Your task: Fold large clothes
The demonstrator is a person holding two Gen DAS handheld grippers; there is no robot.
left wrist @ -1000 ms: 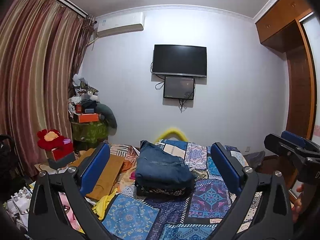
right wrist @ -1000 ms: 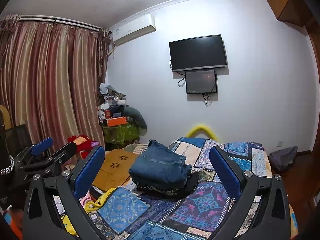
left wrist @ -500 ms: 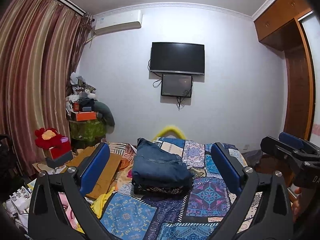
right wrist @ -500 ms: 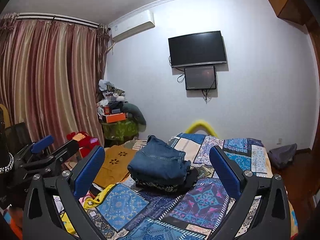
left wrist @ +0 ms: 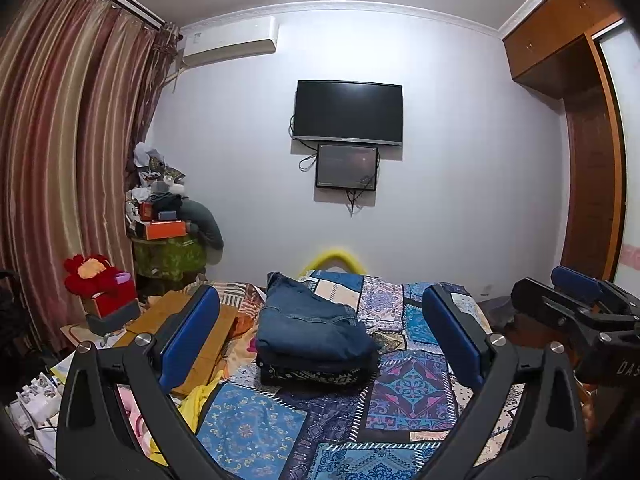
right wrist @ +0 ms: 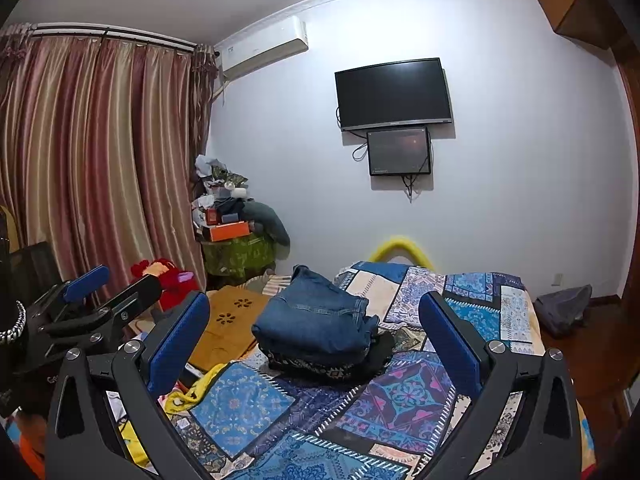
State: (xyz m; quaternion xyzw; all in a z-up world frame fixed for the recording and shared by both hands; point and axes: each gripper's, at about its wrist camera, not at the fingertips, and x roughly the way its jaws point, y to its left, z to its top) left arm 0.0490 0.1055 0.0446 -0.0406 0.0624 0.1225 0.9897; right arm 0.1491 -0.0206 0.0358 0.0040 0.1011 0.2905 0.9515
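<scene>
Folded blue jeans [left wrist: 312, 326] lie on top of a folded dark patterned garment [left wrist: 316, 374] on the patchwork bedspread [left wrist: 404, 388]; the stack also shows in the right wrist view [right wrist: 316, 322]. My left gripper [left wrist: 320, 340] is open and empty, held back from the stack. My right gripper [right wrist: 316, 338] is open and empty too, also short of the stack. The right gripper shows at the right edge of the left wrist view [left wrist: 576, 304], and the left gripper at the left edge of the right wrist view [right wrist: 100, 296].
A brown lap table [right wrist: 228, 324] and yellow cloth [right wrist: 200, 388] lie at the bed's left side. A cluttered green-covered stand [left wrist: 172, 248] and red plush toy [left wrist: 96, 276] stand by the curtains. A TV [left wrist: 348, 112] hangs on the far wall. A wardrobe [left wrist: 592, 184] is on the right.
Both grippers have tilted slightly upward and drawn back a little, so the folded stack sits lower in the views. The clothes have not moved.
</scene>
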